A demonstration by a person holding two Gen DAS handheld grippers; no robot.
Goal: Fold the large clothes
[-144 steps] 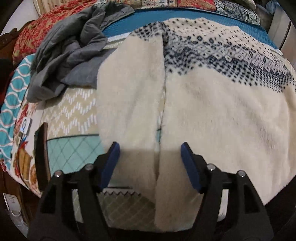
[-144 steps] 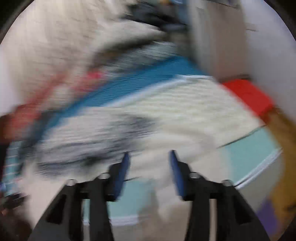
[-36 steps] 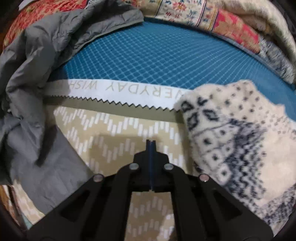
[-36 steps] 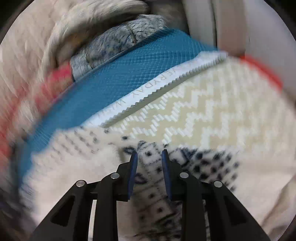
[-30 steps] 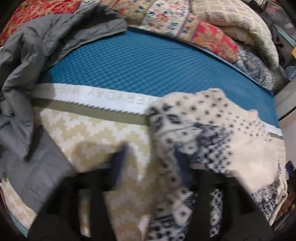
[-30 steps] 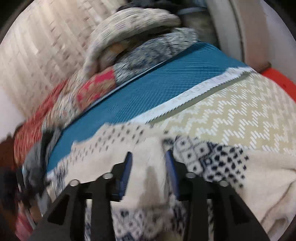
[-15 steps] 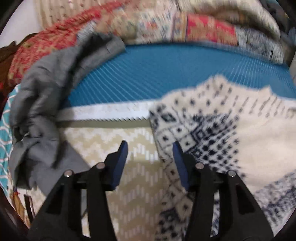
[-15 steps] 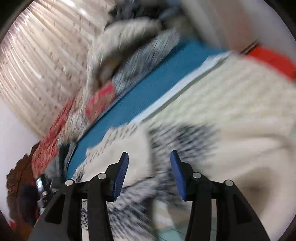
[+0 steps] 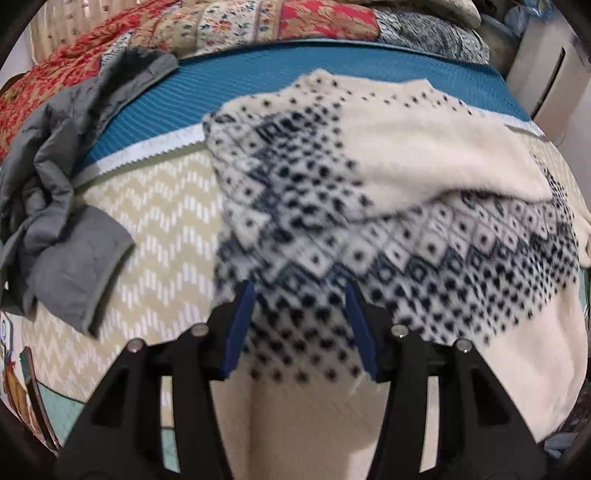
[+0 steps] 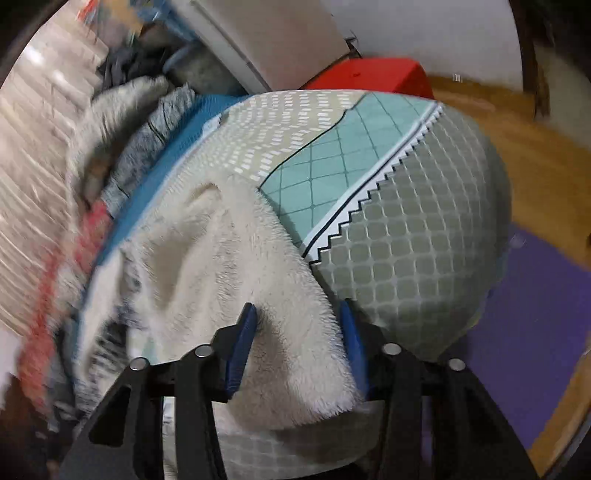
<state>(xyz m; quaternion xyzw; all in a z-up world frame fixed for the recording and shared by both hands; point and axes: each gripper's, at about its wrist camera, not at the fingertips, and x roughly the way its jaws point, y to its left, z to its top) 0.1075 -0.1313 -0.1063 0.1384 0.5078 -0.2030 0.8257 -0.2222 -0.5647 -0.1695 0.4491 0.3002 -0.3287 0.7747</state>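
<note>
A cream fleece sweater with a navy diamond pattern (image 9: 388, 206) lies on the patterned bedspread (image 9: 159, 221), its top part folded down over its body. My left gripper (image 9: 299, 328) is open above the sweater's left part, with nothing between its fingers. In the right wrist view the sweater's plain cream edge (image 10: 236, 280) lies near the bed's corner. My right gripper (image 10: 299, 339) is open, its fingers either side of that fleece edge without pinching it.
A crumpled grey jacket (image 9: 74, 184) lies at the left of the bed. Folded quilts and blankets (image 9: 258, 26) are piled along the far side. A red box (image 10: 373, 77), wooden floor and purple mat (image 10: 535, 314) lie beyond the bed's corner.
Both grippers opened, let go of the sweater's folded-over top and drew back. The left now hovers over the patterned part; the right swung to the cream edge near the bed's corner.
</note>
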